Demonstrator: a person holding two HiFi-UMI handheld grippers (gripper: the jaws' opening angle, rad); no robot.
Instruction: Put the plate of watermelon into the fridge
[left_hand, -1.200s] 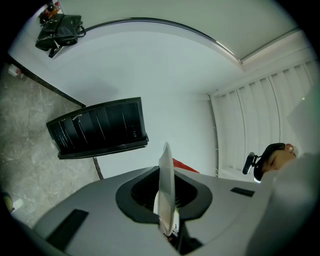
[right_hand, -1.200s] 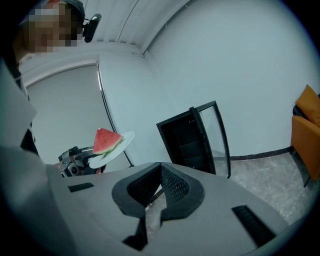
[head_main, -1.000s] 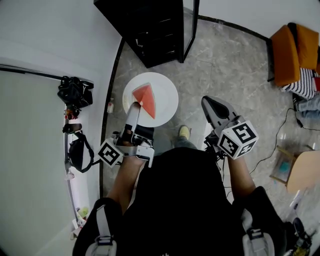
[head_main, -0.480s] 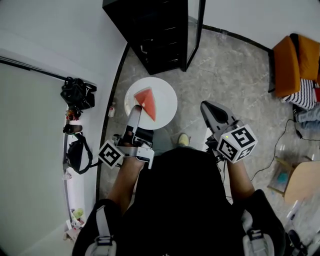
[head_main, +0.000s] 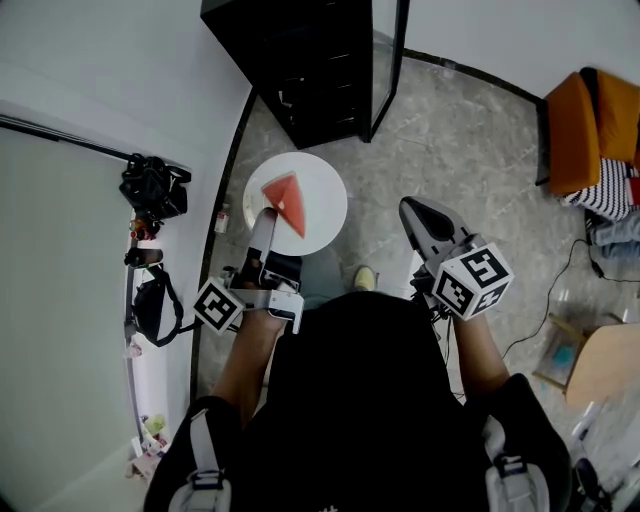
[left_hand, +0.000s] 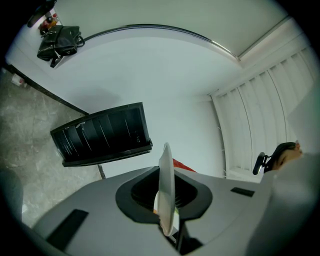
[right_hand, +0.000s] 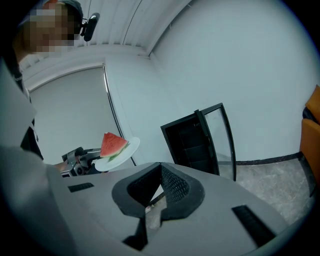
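A white plate (head_main: 318, 205) carries a red watermelon wedge (head_main: 285, 198) and hangs above the grey floor. My left gripper (head_main: 265, 217) is shut on the plate's near rim. In the left gripper view the plate (left_hand: 166, 185) shows edge-on between the jaws, with the wedge (left_hand: 183, 165) behind it. The black fridge (head_main: 300, 60) stands just ahead, its glass door (head_main: 388, 60) swung open. My right gripper (head_main: 417, 213) hangs to the right of the plate, shut and holding nothing. From the right gripper view (right_hand: 151, 202) I see the plate (right_hand: 125, 150), the wedge (right_hand: 112, 143) and the fridge (right_hand: 192, 142).
Black bags (head_main: 150, 188) hang along the white wall on the left, and a small bottle (head_main: 222, 216) stands at the wall's foot. An orange seat (head_main: 585, 100) with striped cloth (head_main: 608, 165) is at the far right. A cable (head_main: 545, 290) trails over the floor.
The fridge has come a little nearer in the head view. The plate stays in my left gripper and has shifted slightly left. The right gripper has barely moved.
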